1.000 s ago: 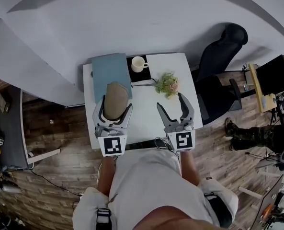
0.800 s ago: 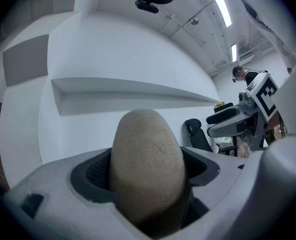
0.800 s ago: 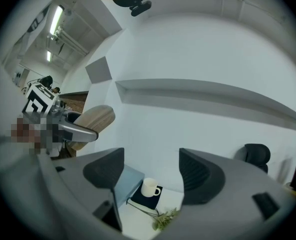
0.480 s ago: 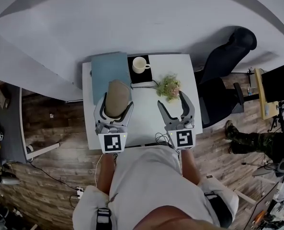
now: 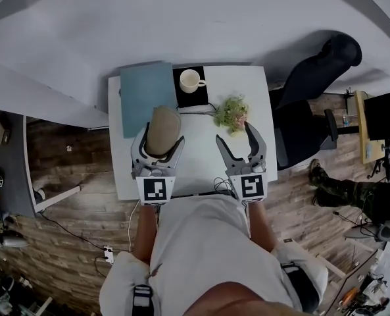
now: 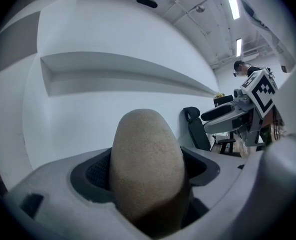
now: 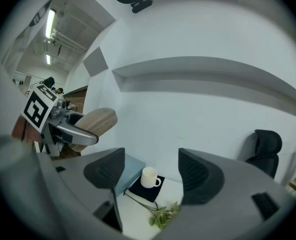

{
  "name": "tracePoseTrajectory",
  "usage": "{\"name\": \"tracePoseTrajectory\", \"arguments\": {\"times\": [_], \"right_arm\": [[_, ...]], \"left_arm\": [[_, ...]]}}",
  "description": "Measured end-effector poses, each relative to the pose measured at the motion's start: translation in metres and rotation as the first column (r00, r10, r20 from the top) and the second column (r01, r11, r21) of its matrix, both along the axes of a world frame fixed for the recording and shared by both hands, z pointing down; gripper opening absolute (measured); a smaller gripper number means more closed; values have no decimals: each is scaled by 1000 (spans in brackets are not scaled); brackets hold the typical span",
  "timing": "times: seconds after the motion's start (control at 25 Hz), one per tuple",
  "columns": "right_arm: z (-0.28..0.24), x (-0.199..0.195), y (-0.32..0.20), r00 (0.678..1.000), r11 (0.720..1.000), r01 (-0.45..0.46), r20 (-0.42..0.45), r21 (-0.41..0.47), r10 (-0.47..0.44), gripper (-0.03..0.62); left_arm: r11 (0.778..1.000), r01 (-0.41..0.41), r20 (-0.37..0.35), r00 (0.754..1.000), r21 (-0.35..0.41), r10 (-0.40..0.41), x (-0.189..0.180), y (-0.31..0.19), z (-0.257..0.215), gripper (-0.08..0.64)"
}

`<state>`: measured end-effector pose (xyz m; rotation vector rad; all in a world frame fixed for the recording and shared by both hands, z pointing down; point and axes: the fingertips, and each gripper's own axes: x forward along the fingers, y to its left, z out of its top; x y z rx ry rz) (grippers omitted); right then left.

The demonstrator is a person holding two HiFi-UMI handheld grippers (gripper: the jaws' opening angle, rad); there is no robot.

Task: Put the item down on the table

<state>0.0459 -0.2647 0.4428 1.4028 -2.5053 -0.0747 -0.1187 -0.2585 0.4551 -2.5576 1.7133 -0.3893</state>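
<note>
A tan, rounded oblong item (image 5: 162, 130) sits between the jaws of my left gripper (image 5: 158, 140), which is shut on it and held above the white table (image 5: 190, 157). In the left gripper view the item (image 6: 146, 169) fills the gap between the dark pads and points at the wall. My right gripper (image 5: 237, 137) is open and holds nothing, hovering over the table's right half; its pads (image 7: 198, 176) stand wide apart. From the right gripper view the item (image 7: 94, 124) shows at the left, in the other gripper.
On the table lie a blue-grey book (image 5: 146, 96) at the back left, a white mug (image 5: 191, 81) on a black coaster (image 5: 189, 102), and a small green plant sprig (image 5: 231, 114). A black office chair (image 5: 310, 91) stands right of the table.
The view has shifted a little; both grippers sit slightly higher in the frame. The left gripper still grips the tan item, and the right stays open.
</note>
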Motion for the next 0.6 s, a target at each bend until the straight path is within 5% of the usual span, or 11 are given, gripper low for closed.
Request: {"name": "tracePoseTrajectory", "arguments": {"times": [0.6], "right_arm": [[62, 11, 3, 1000, 993, 14, -19, -118, -16, 328]], "left_arm": [[992, -73, 44, 996, -107, 78, 27, 2, 67, 409]]}}
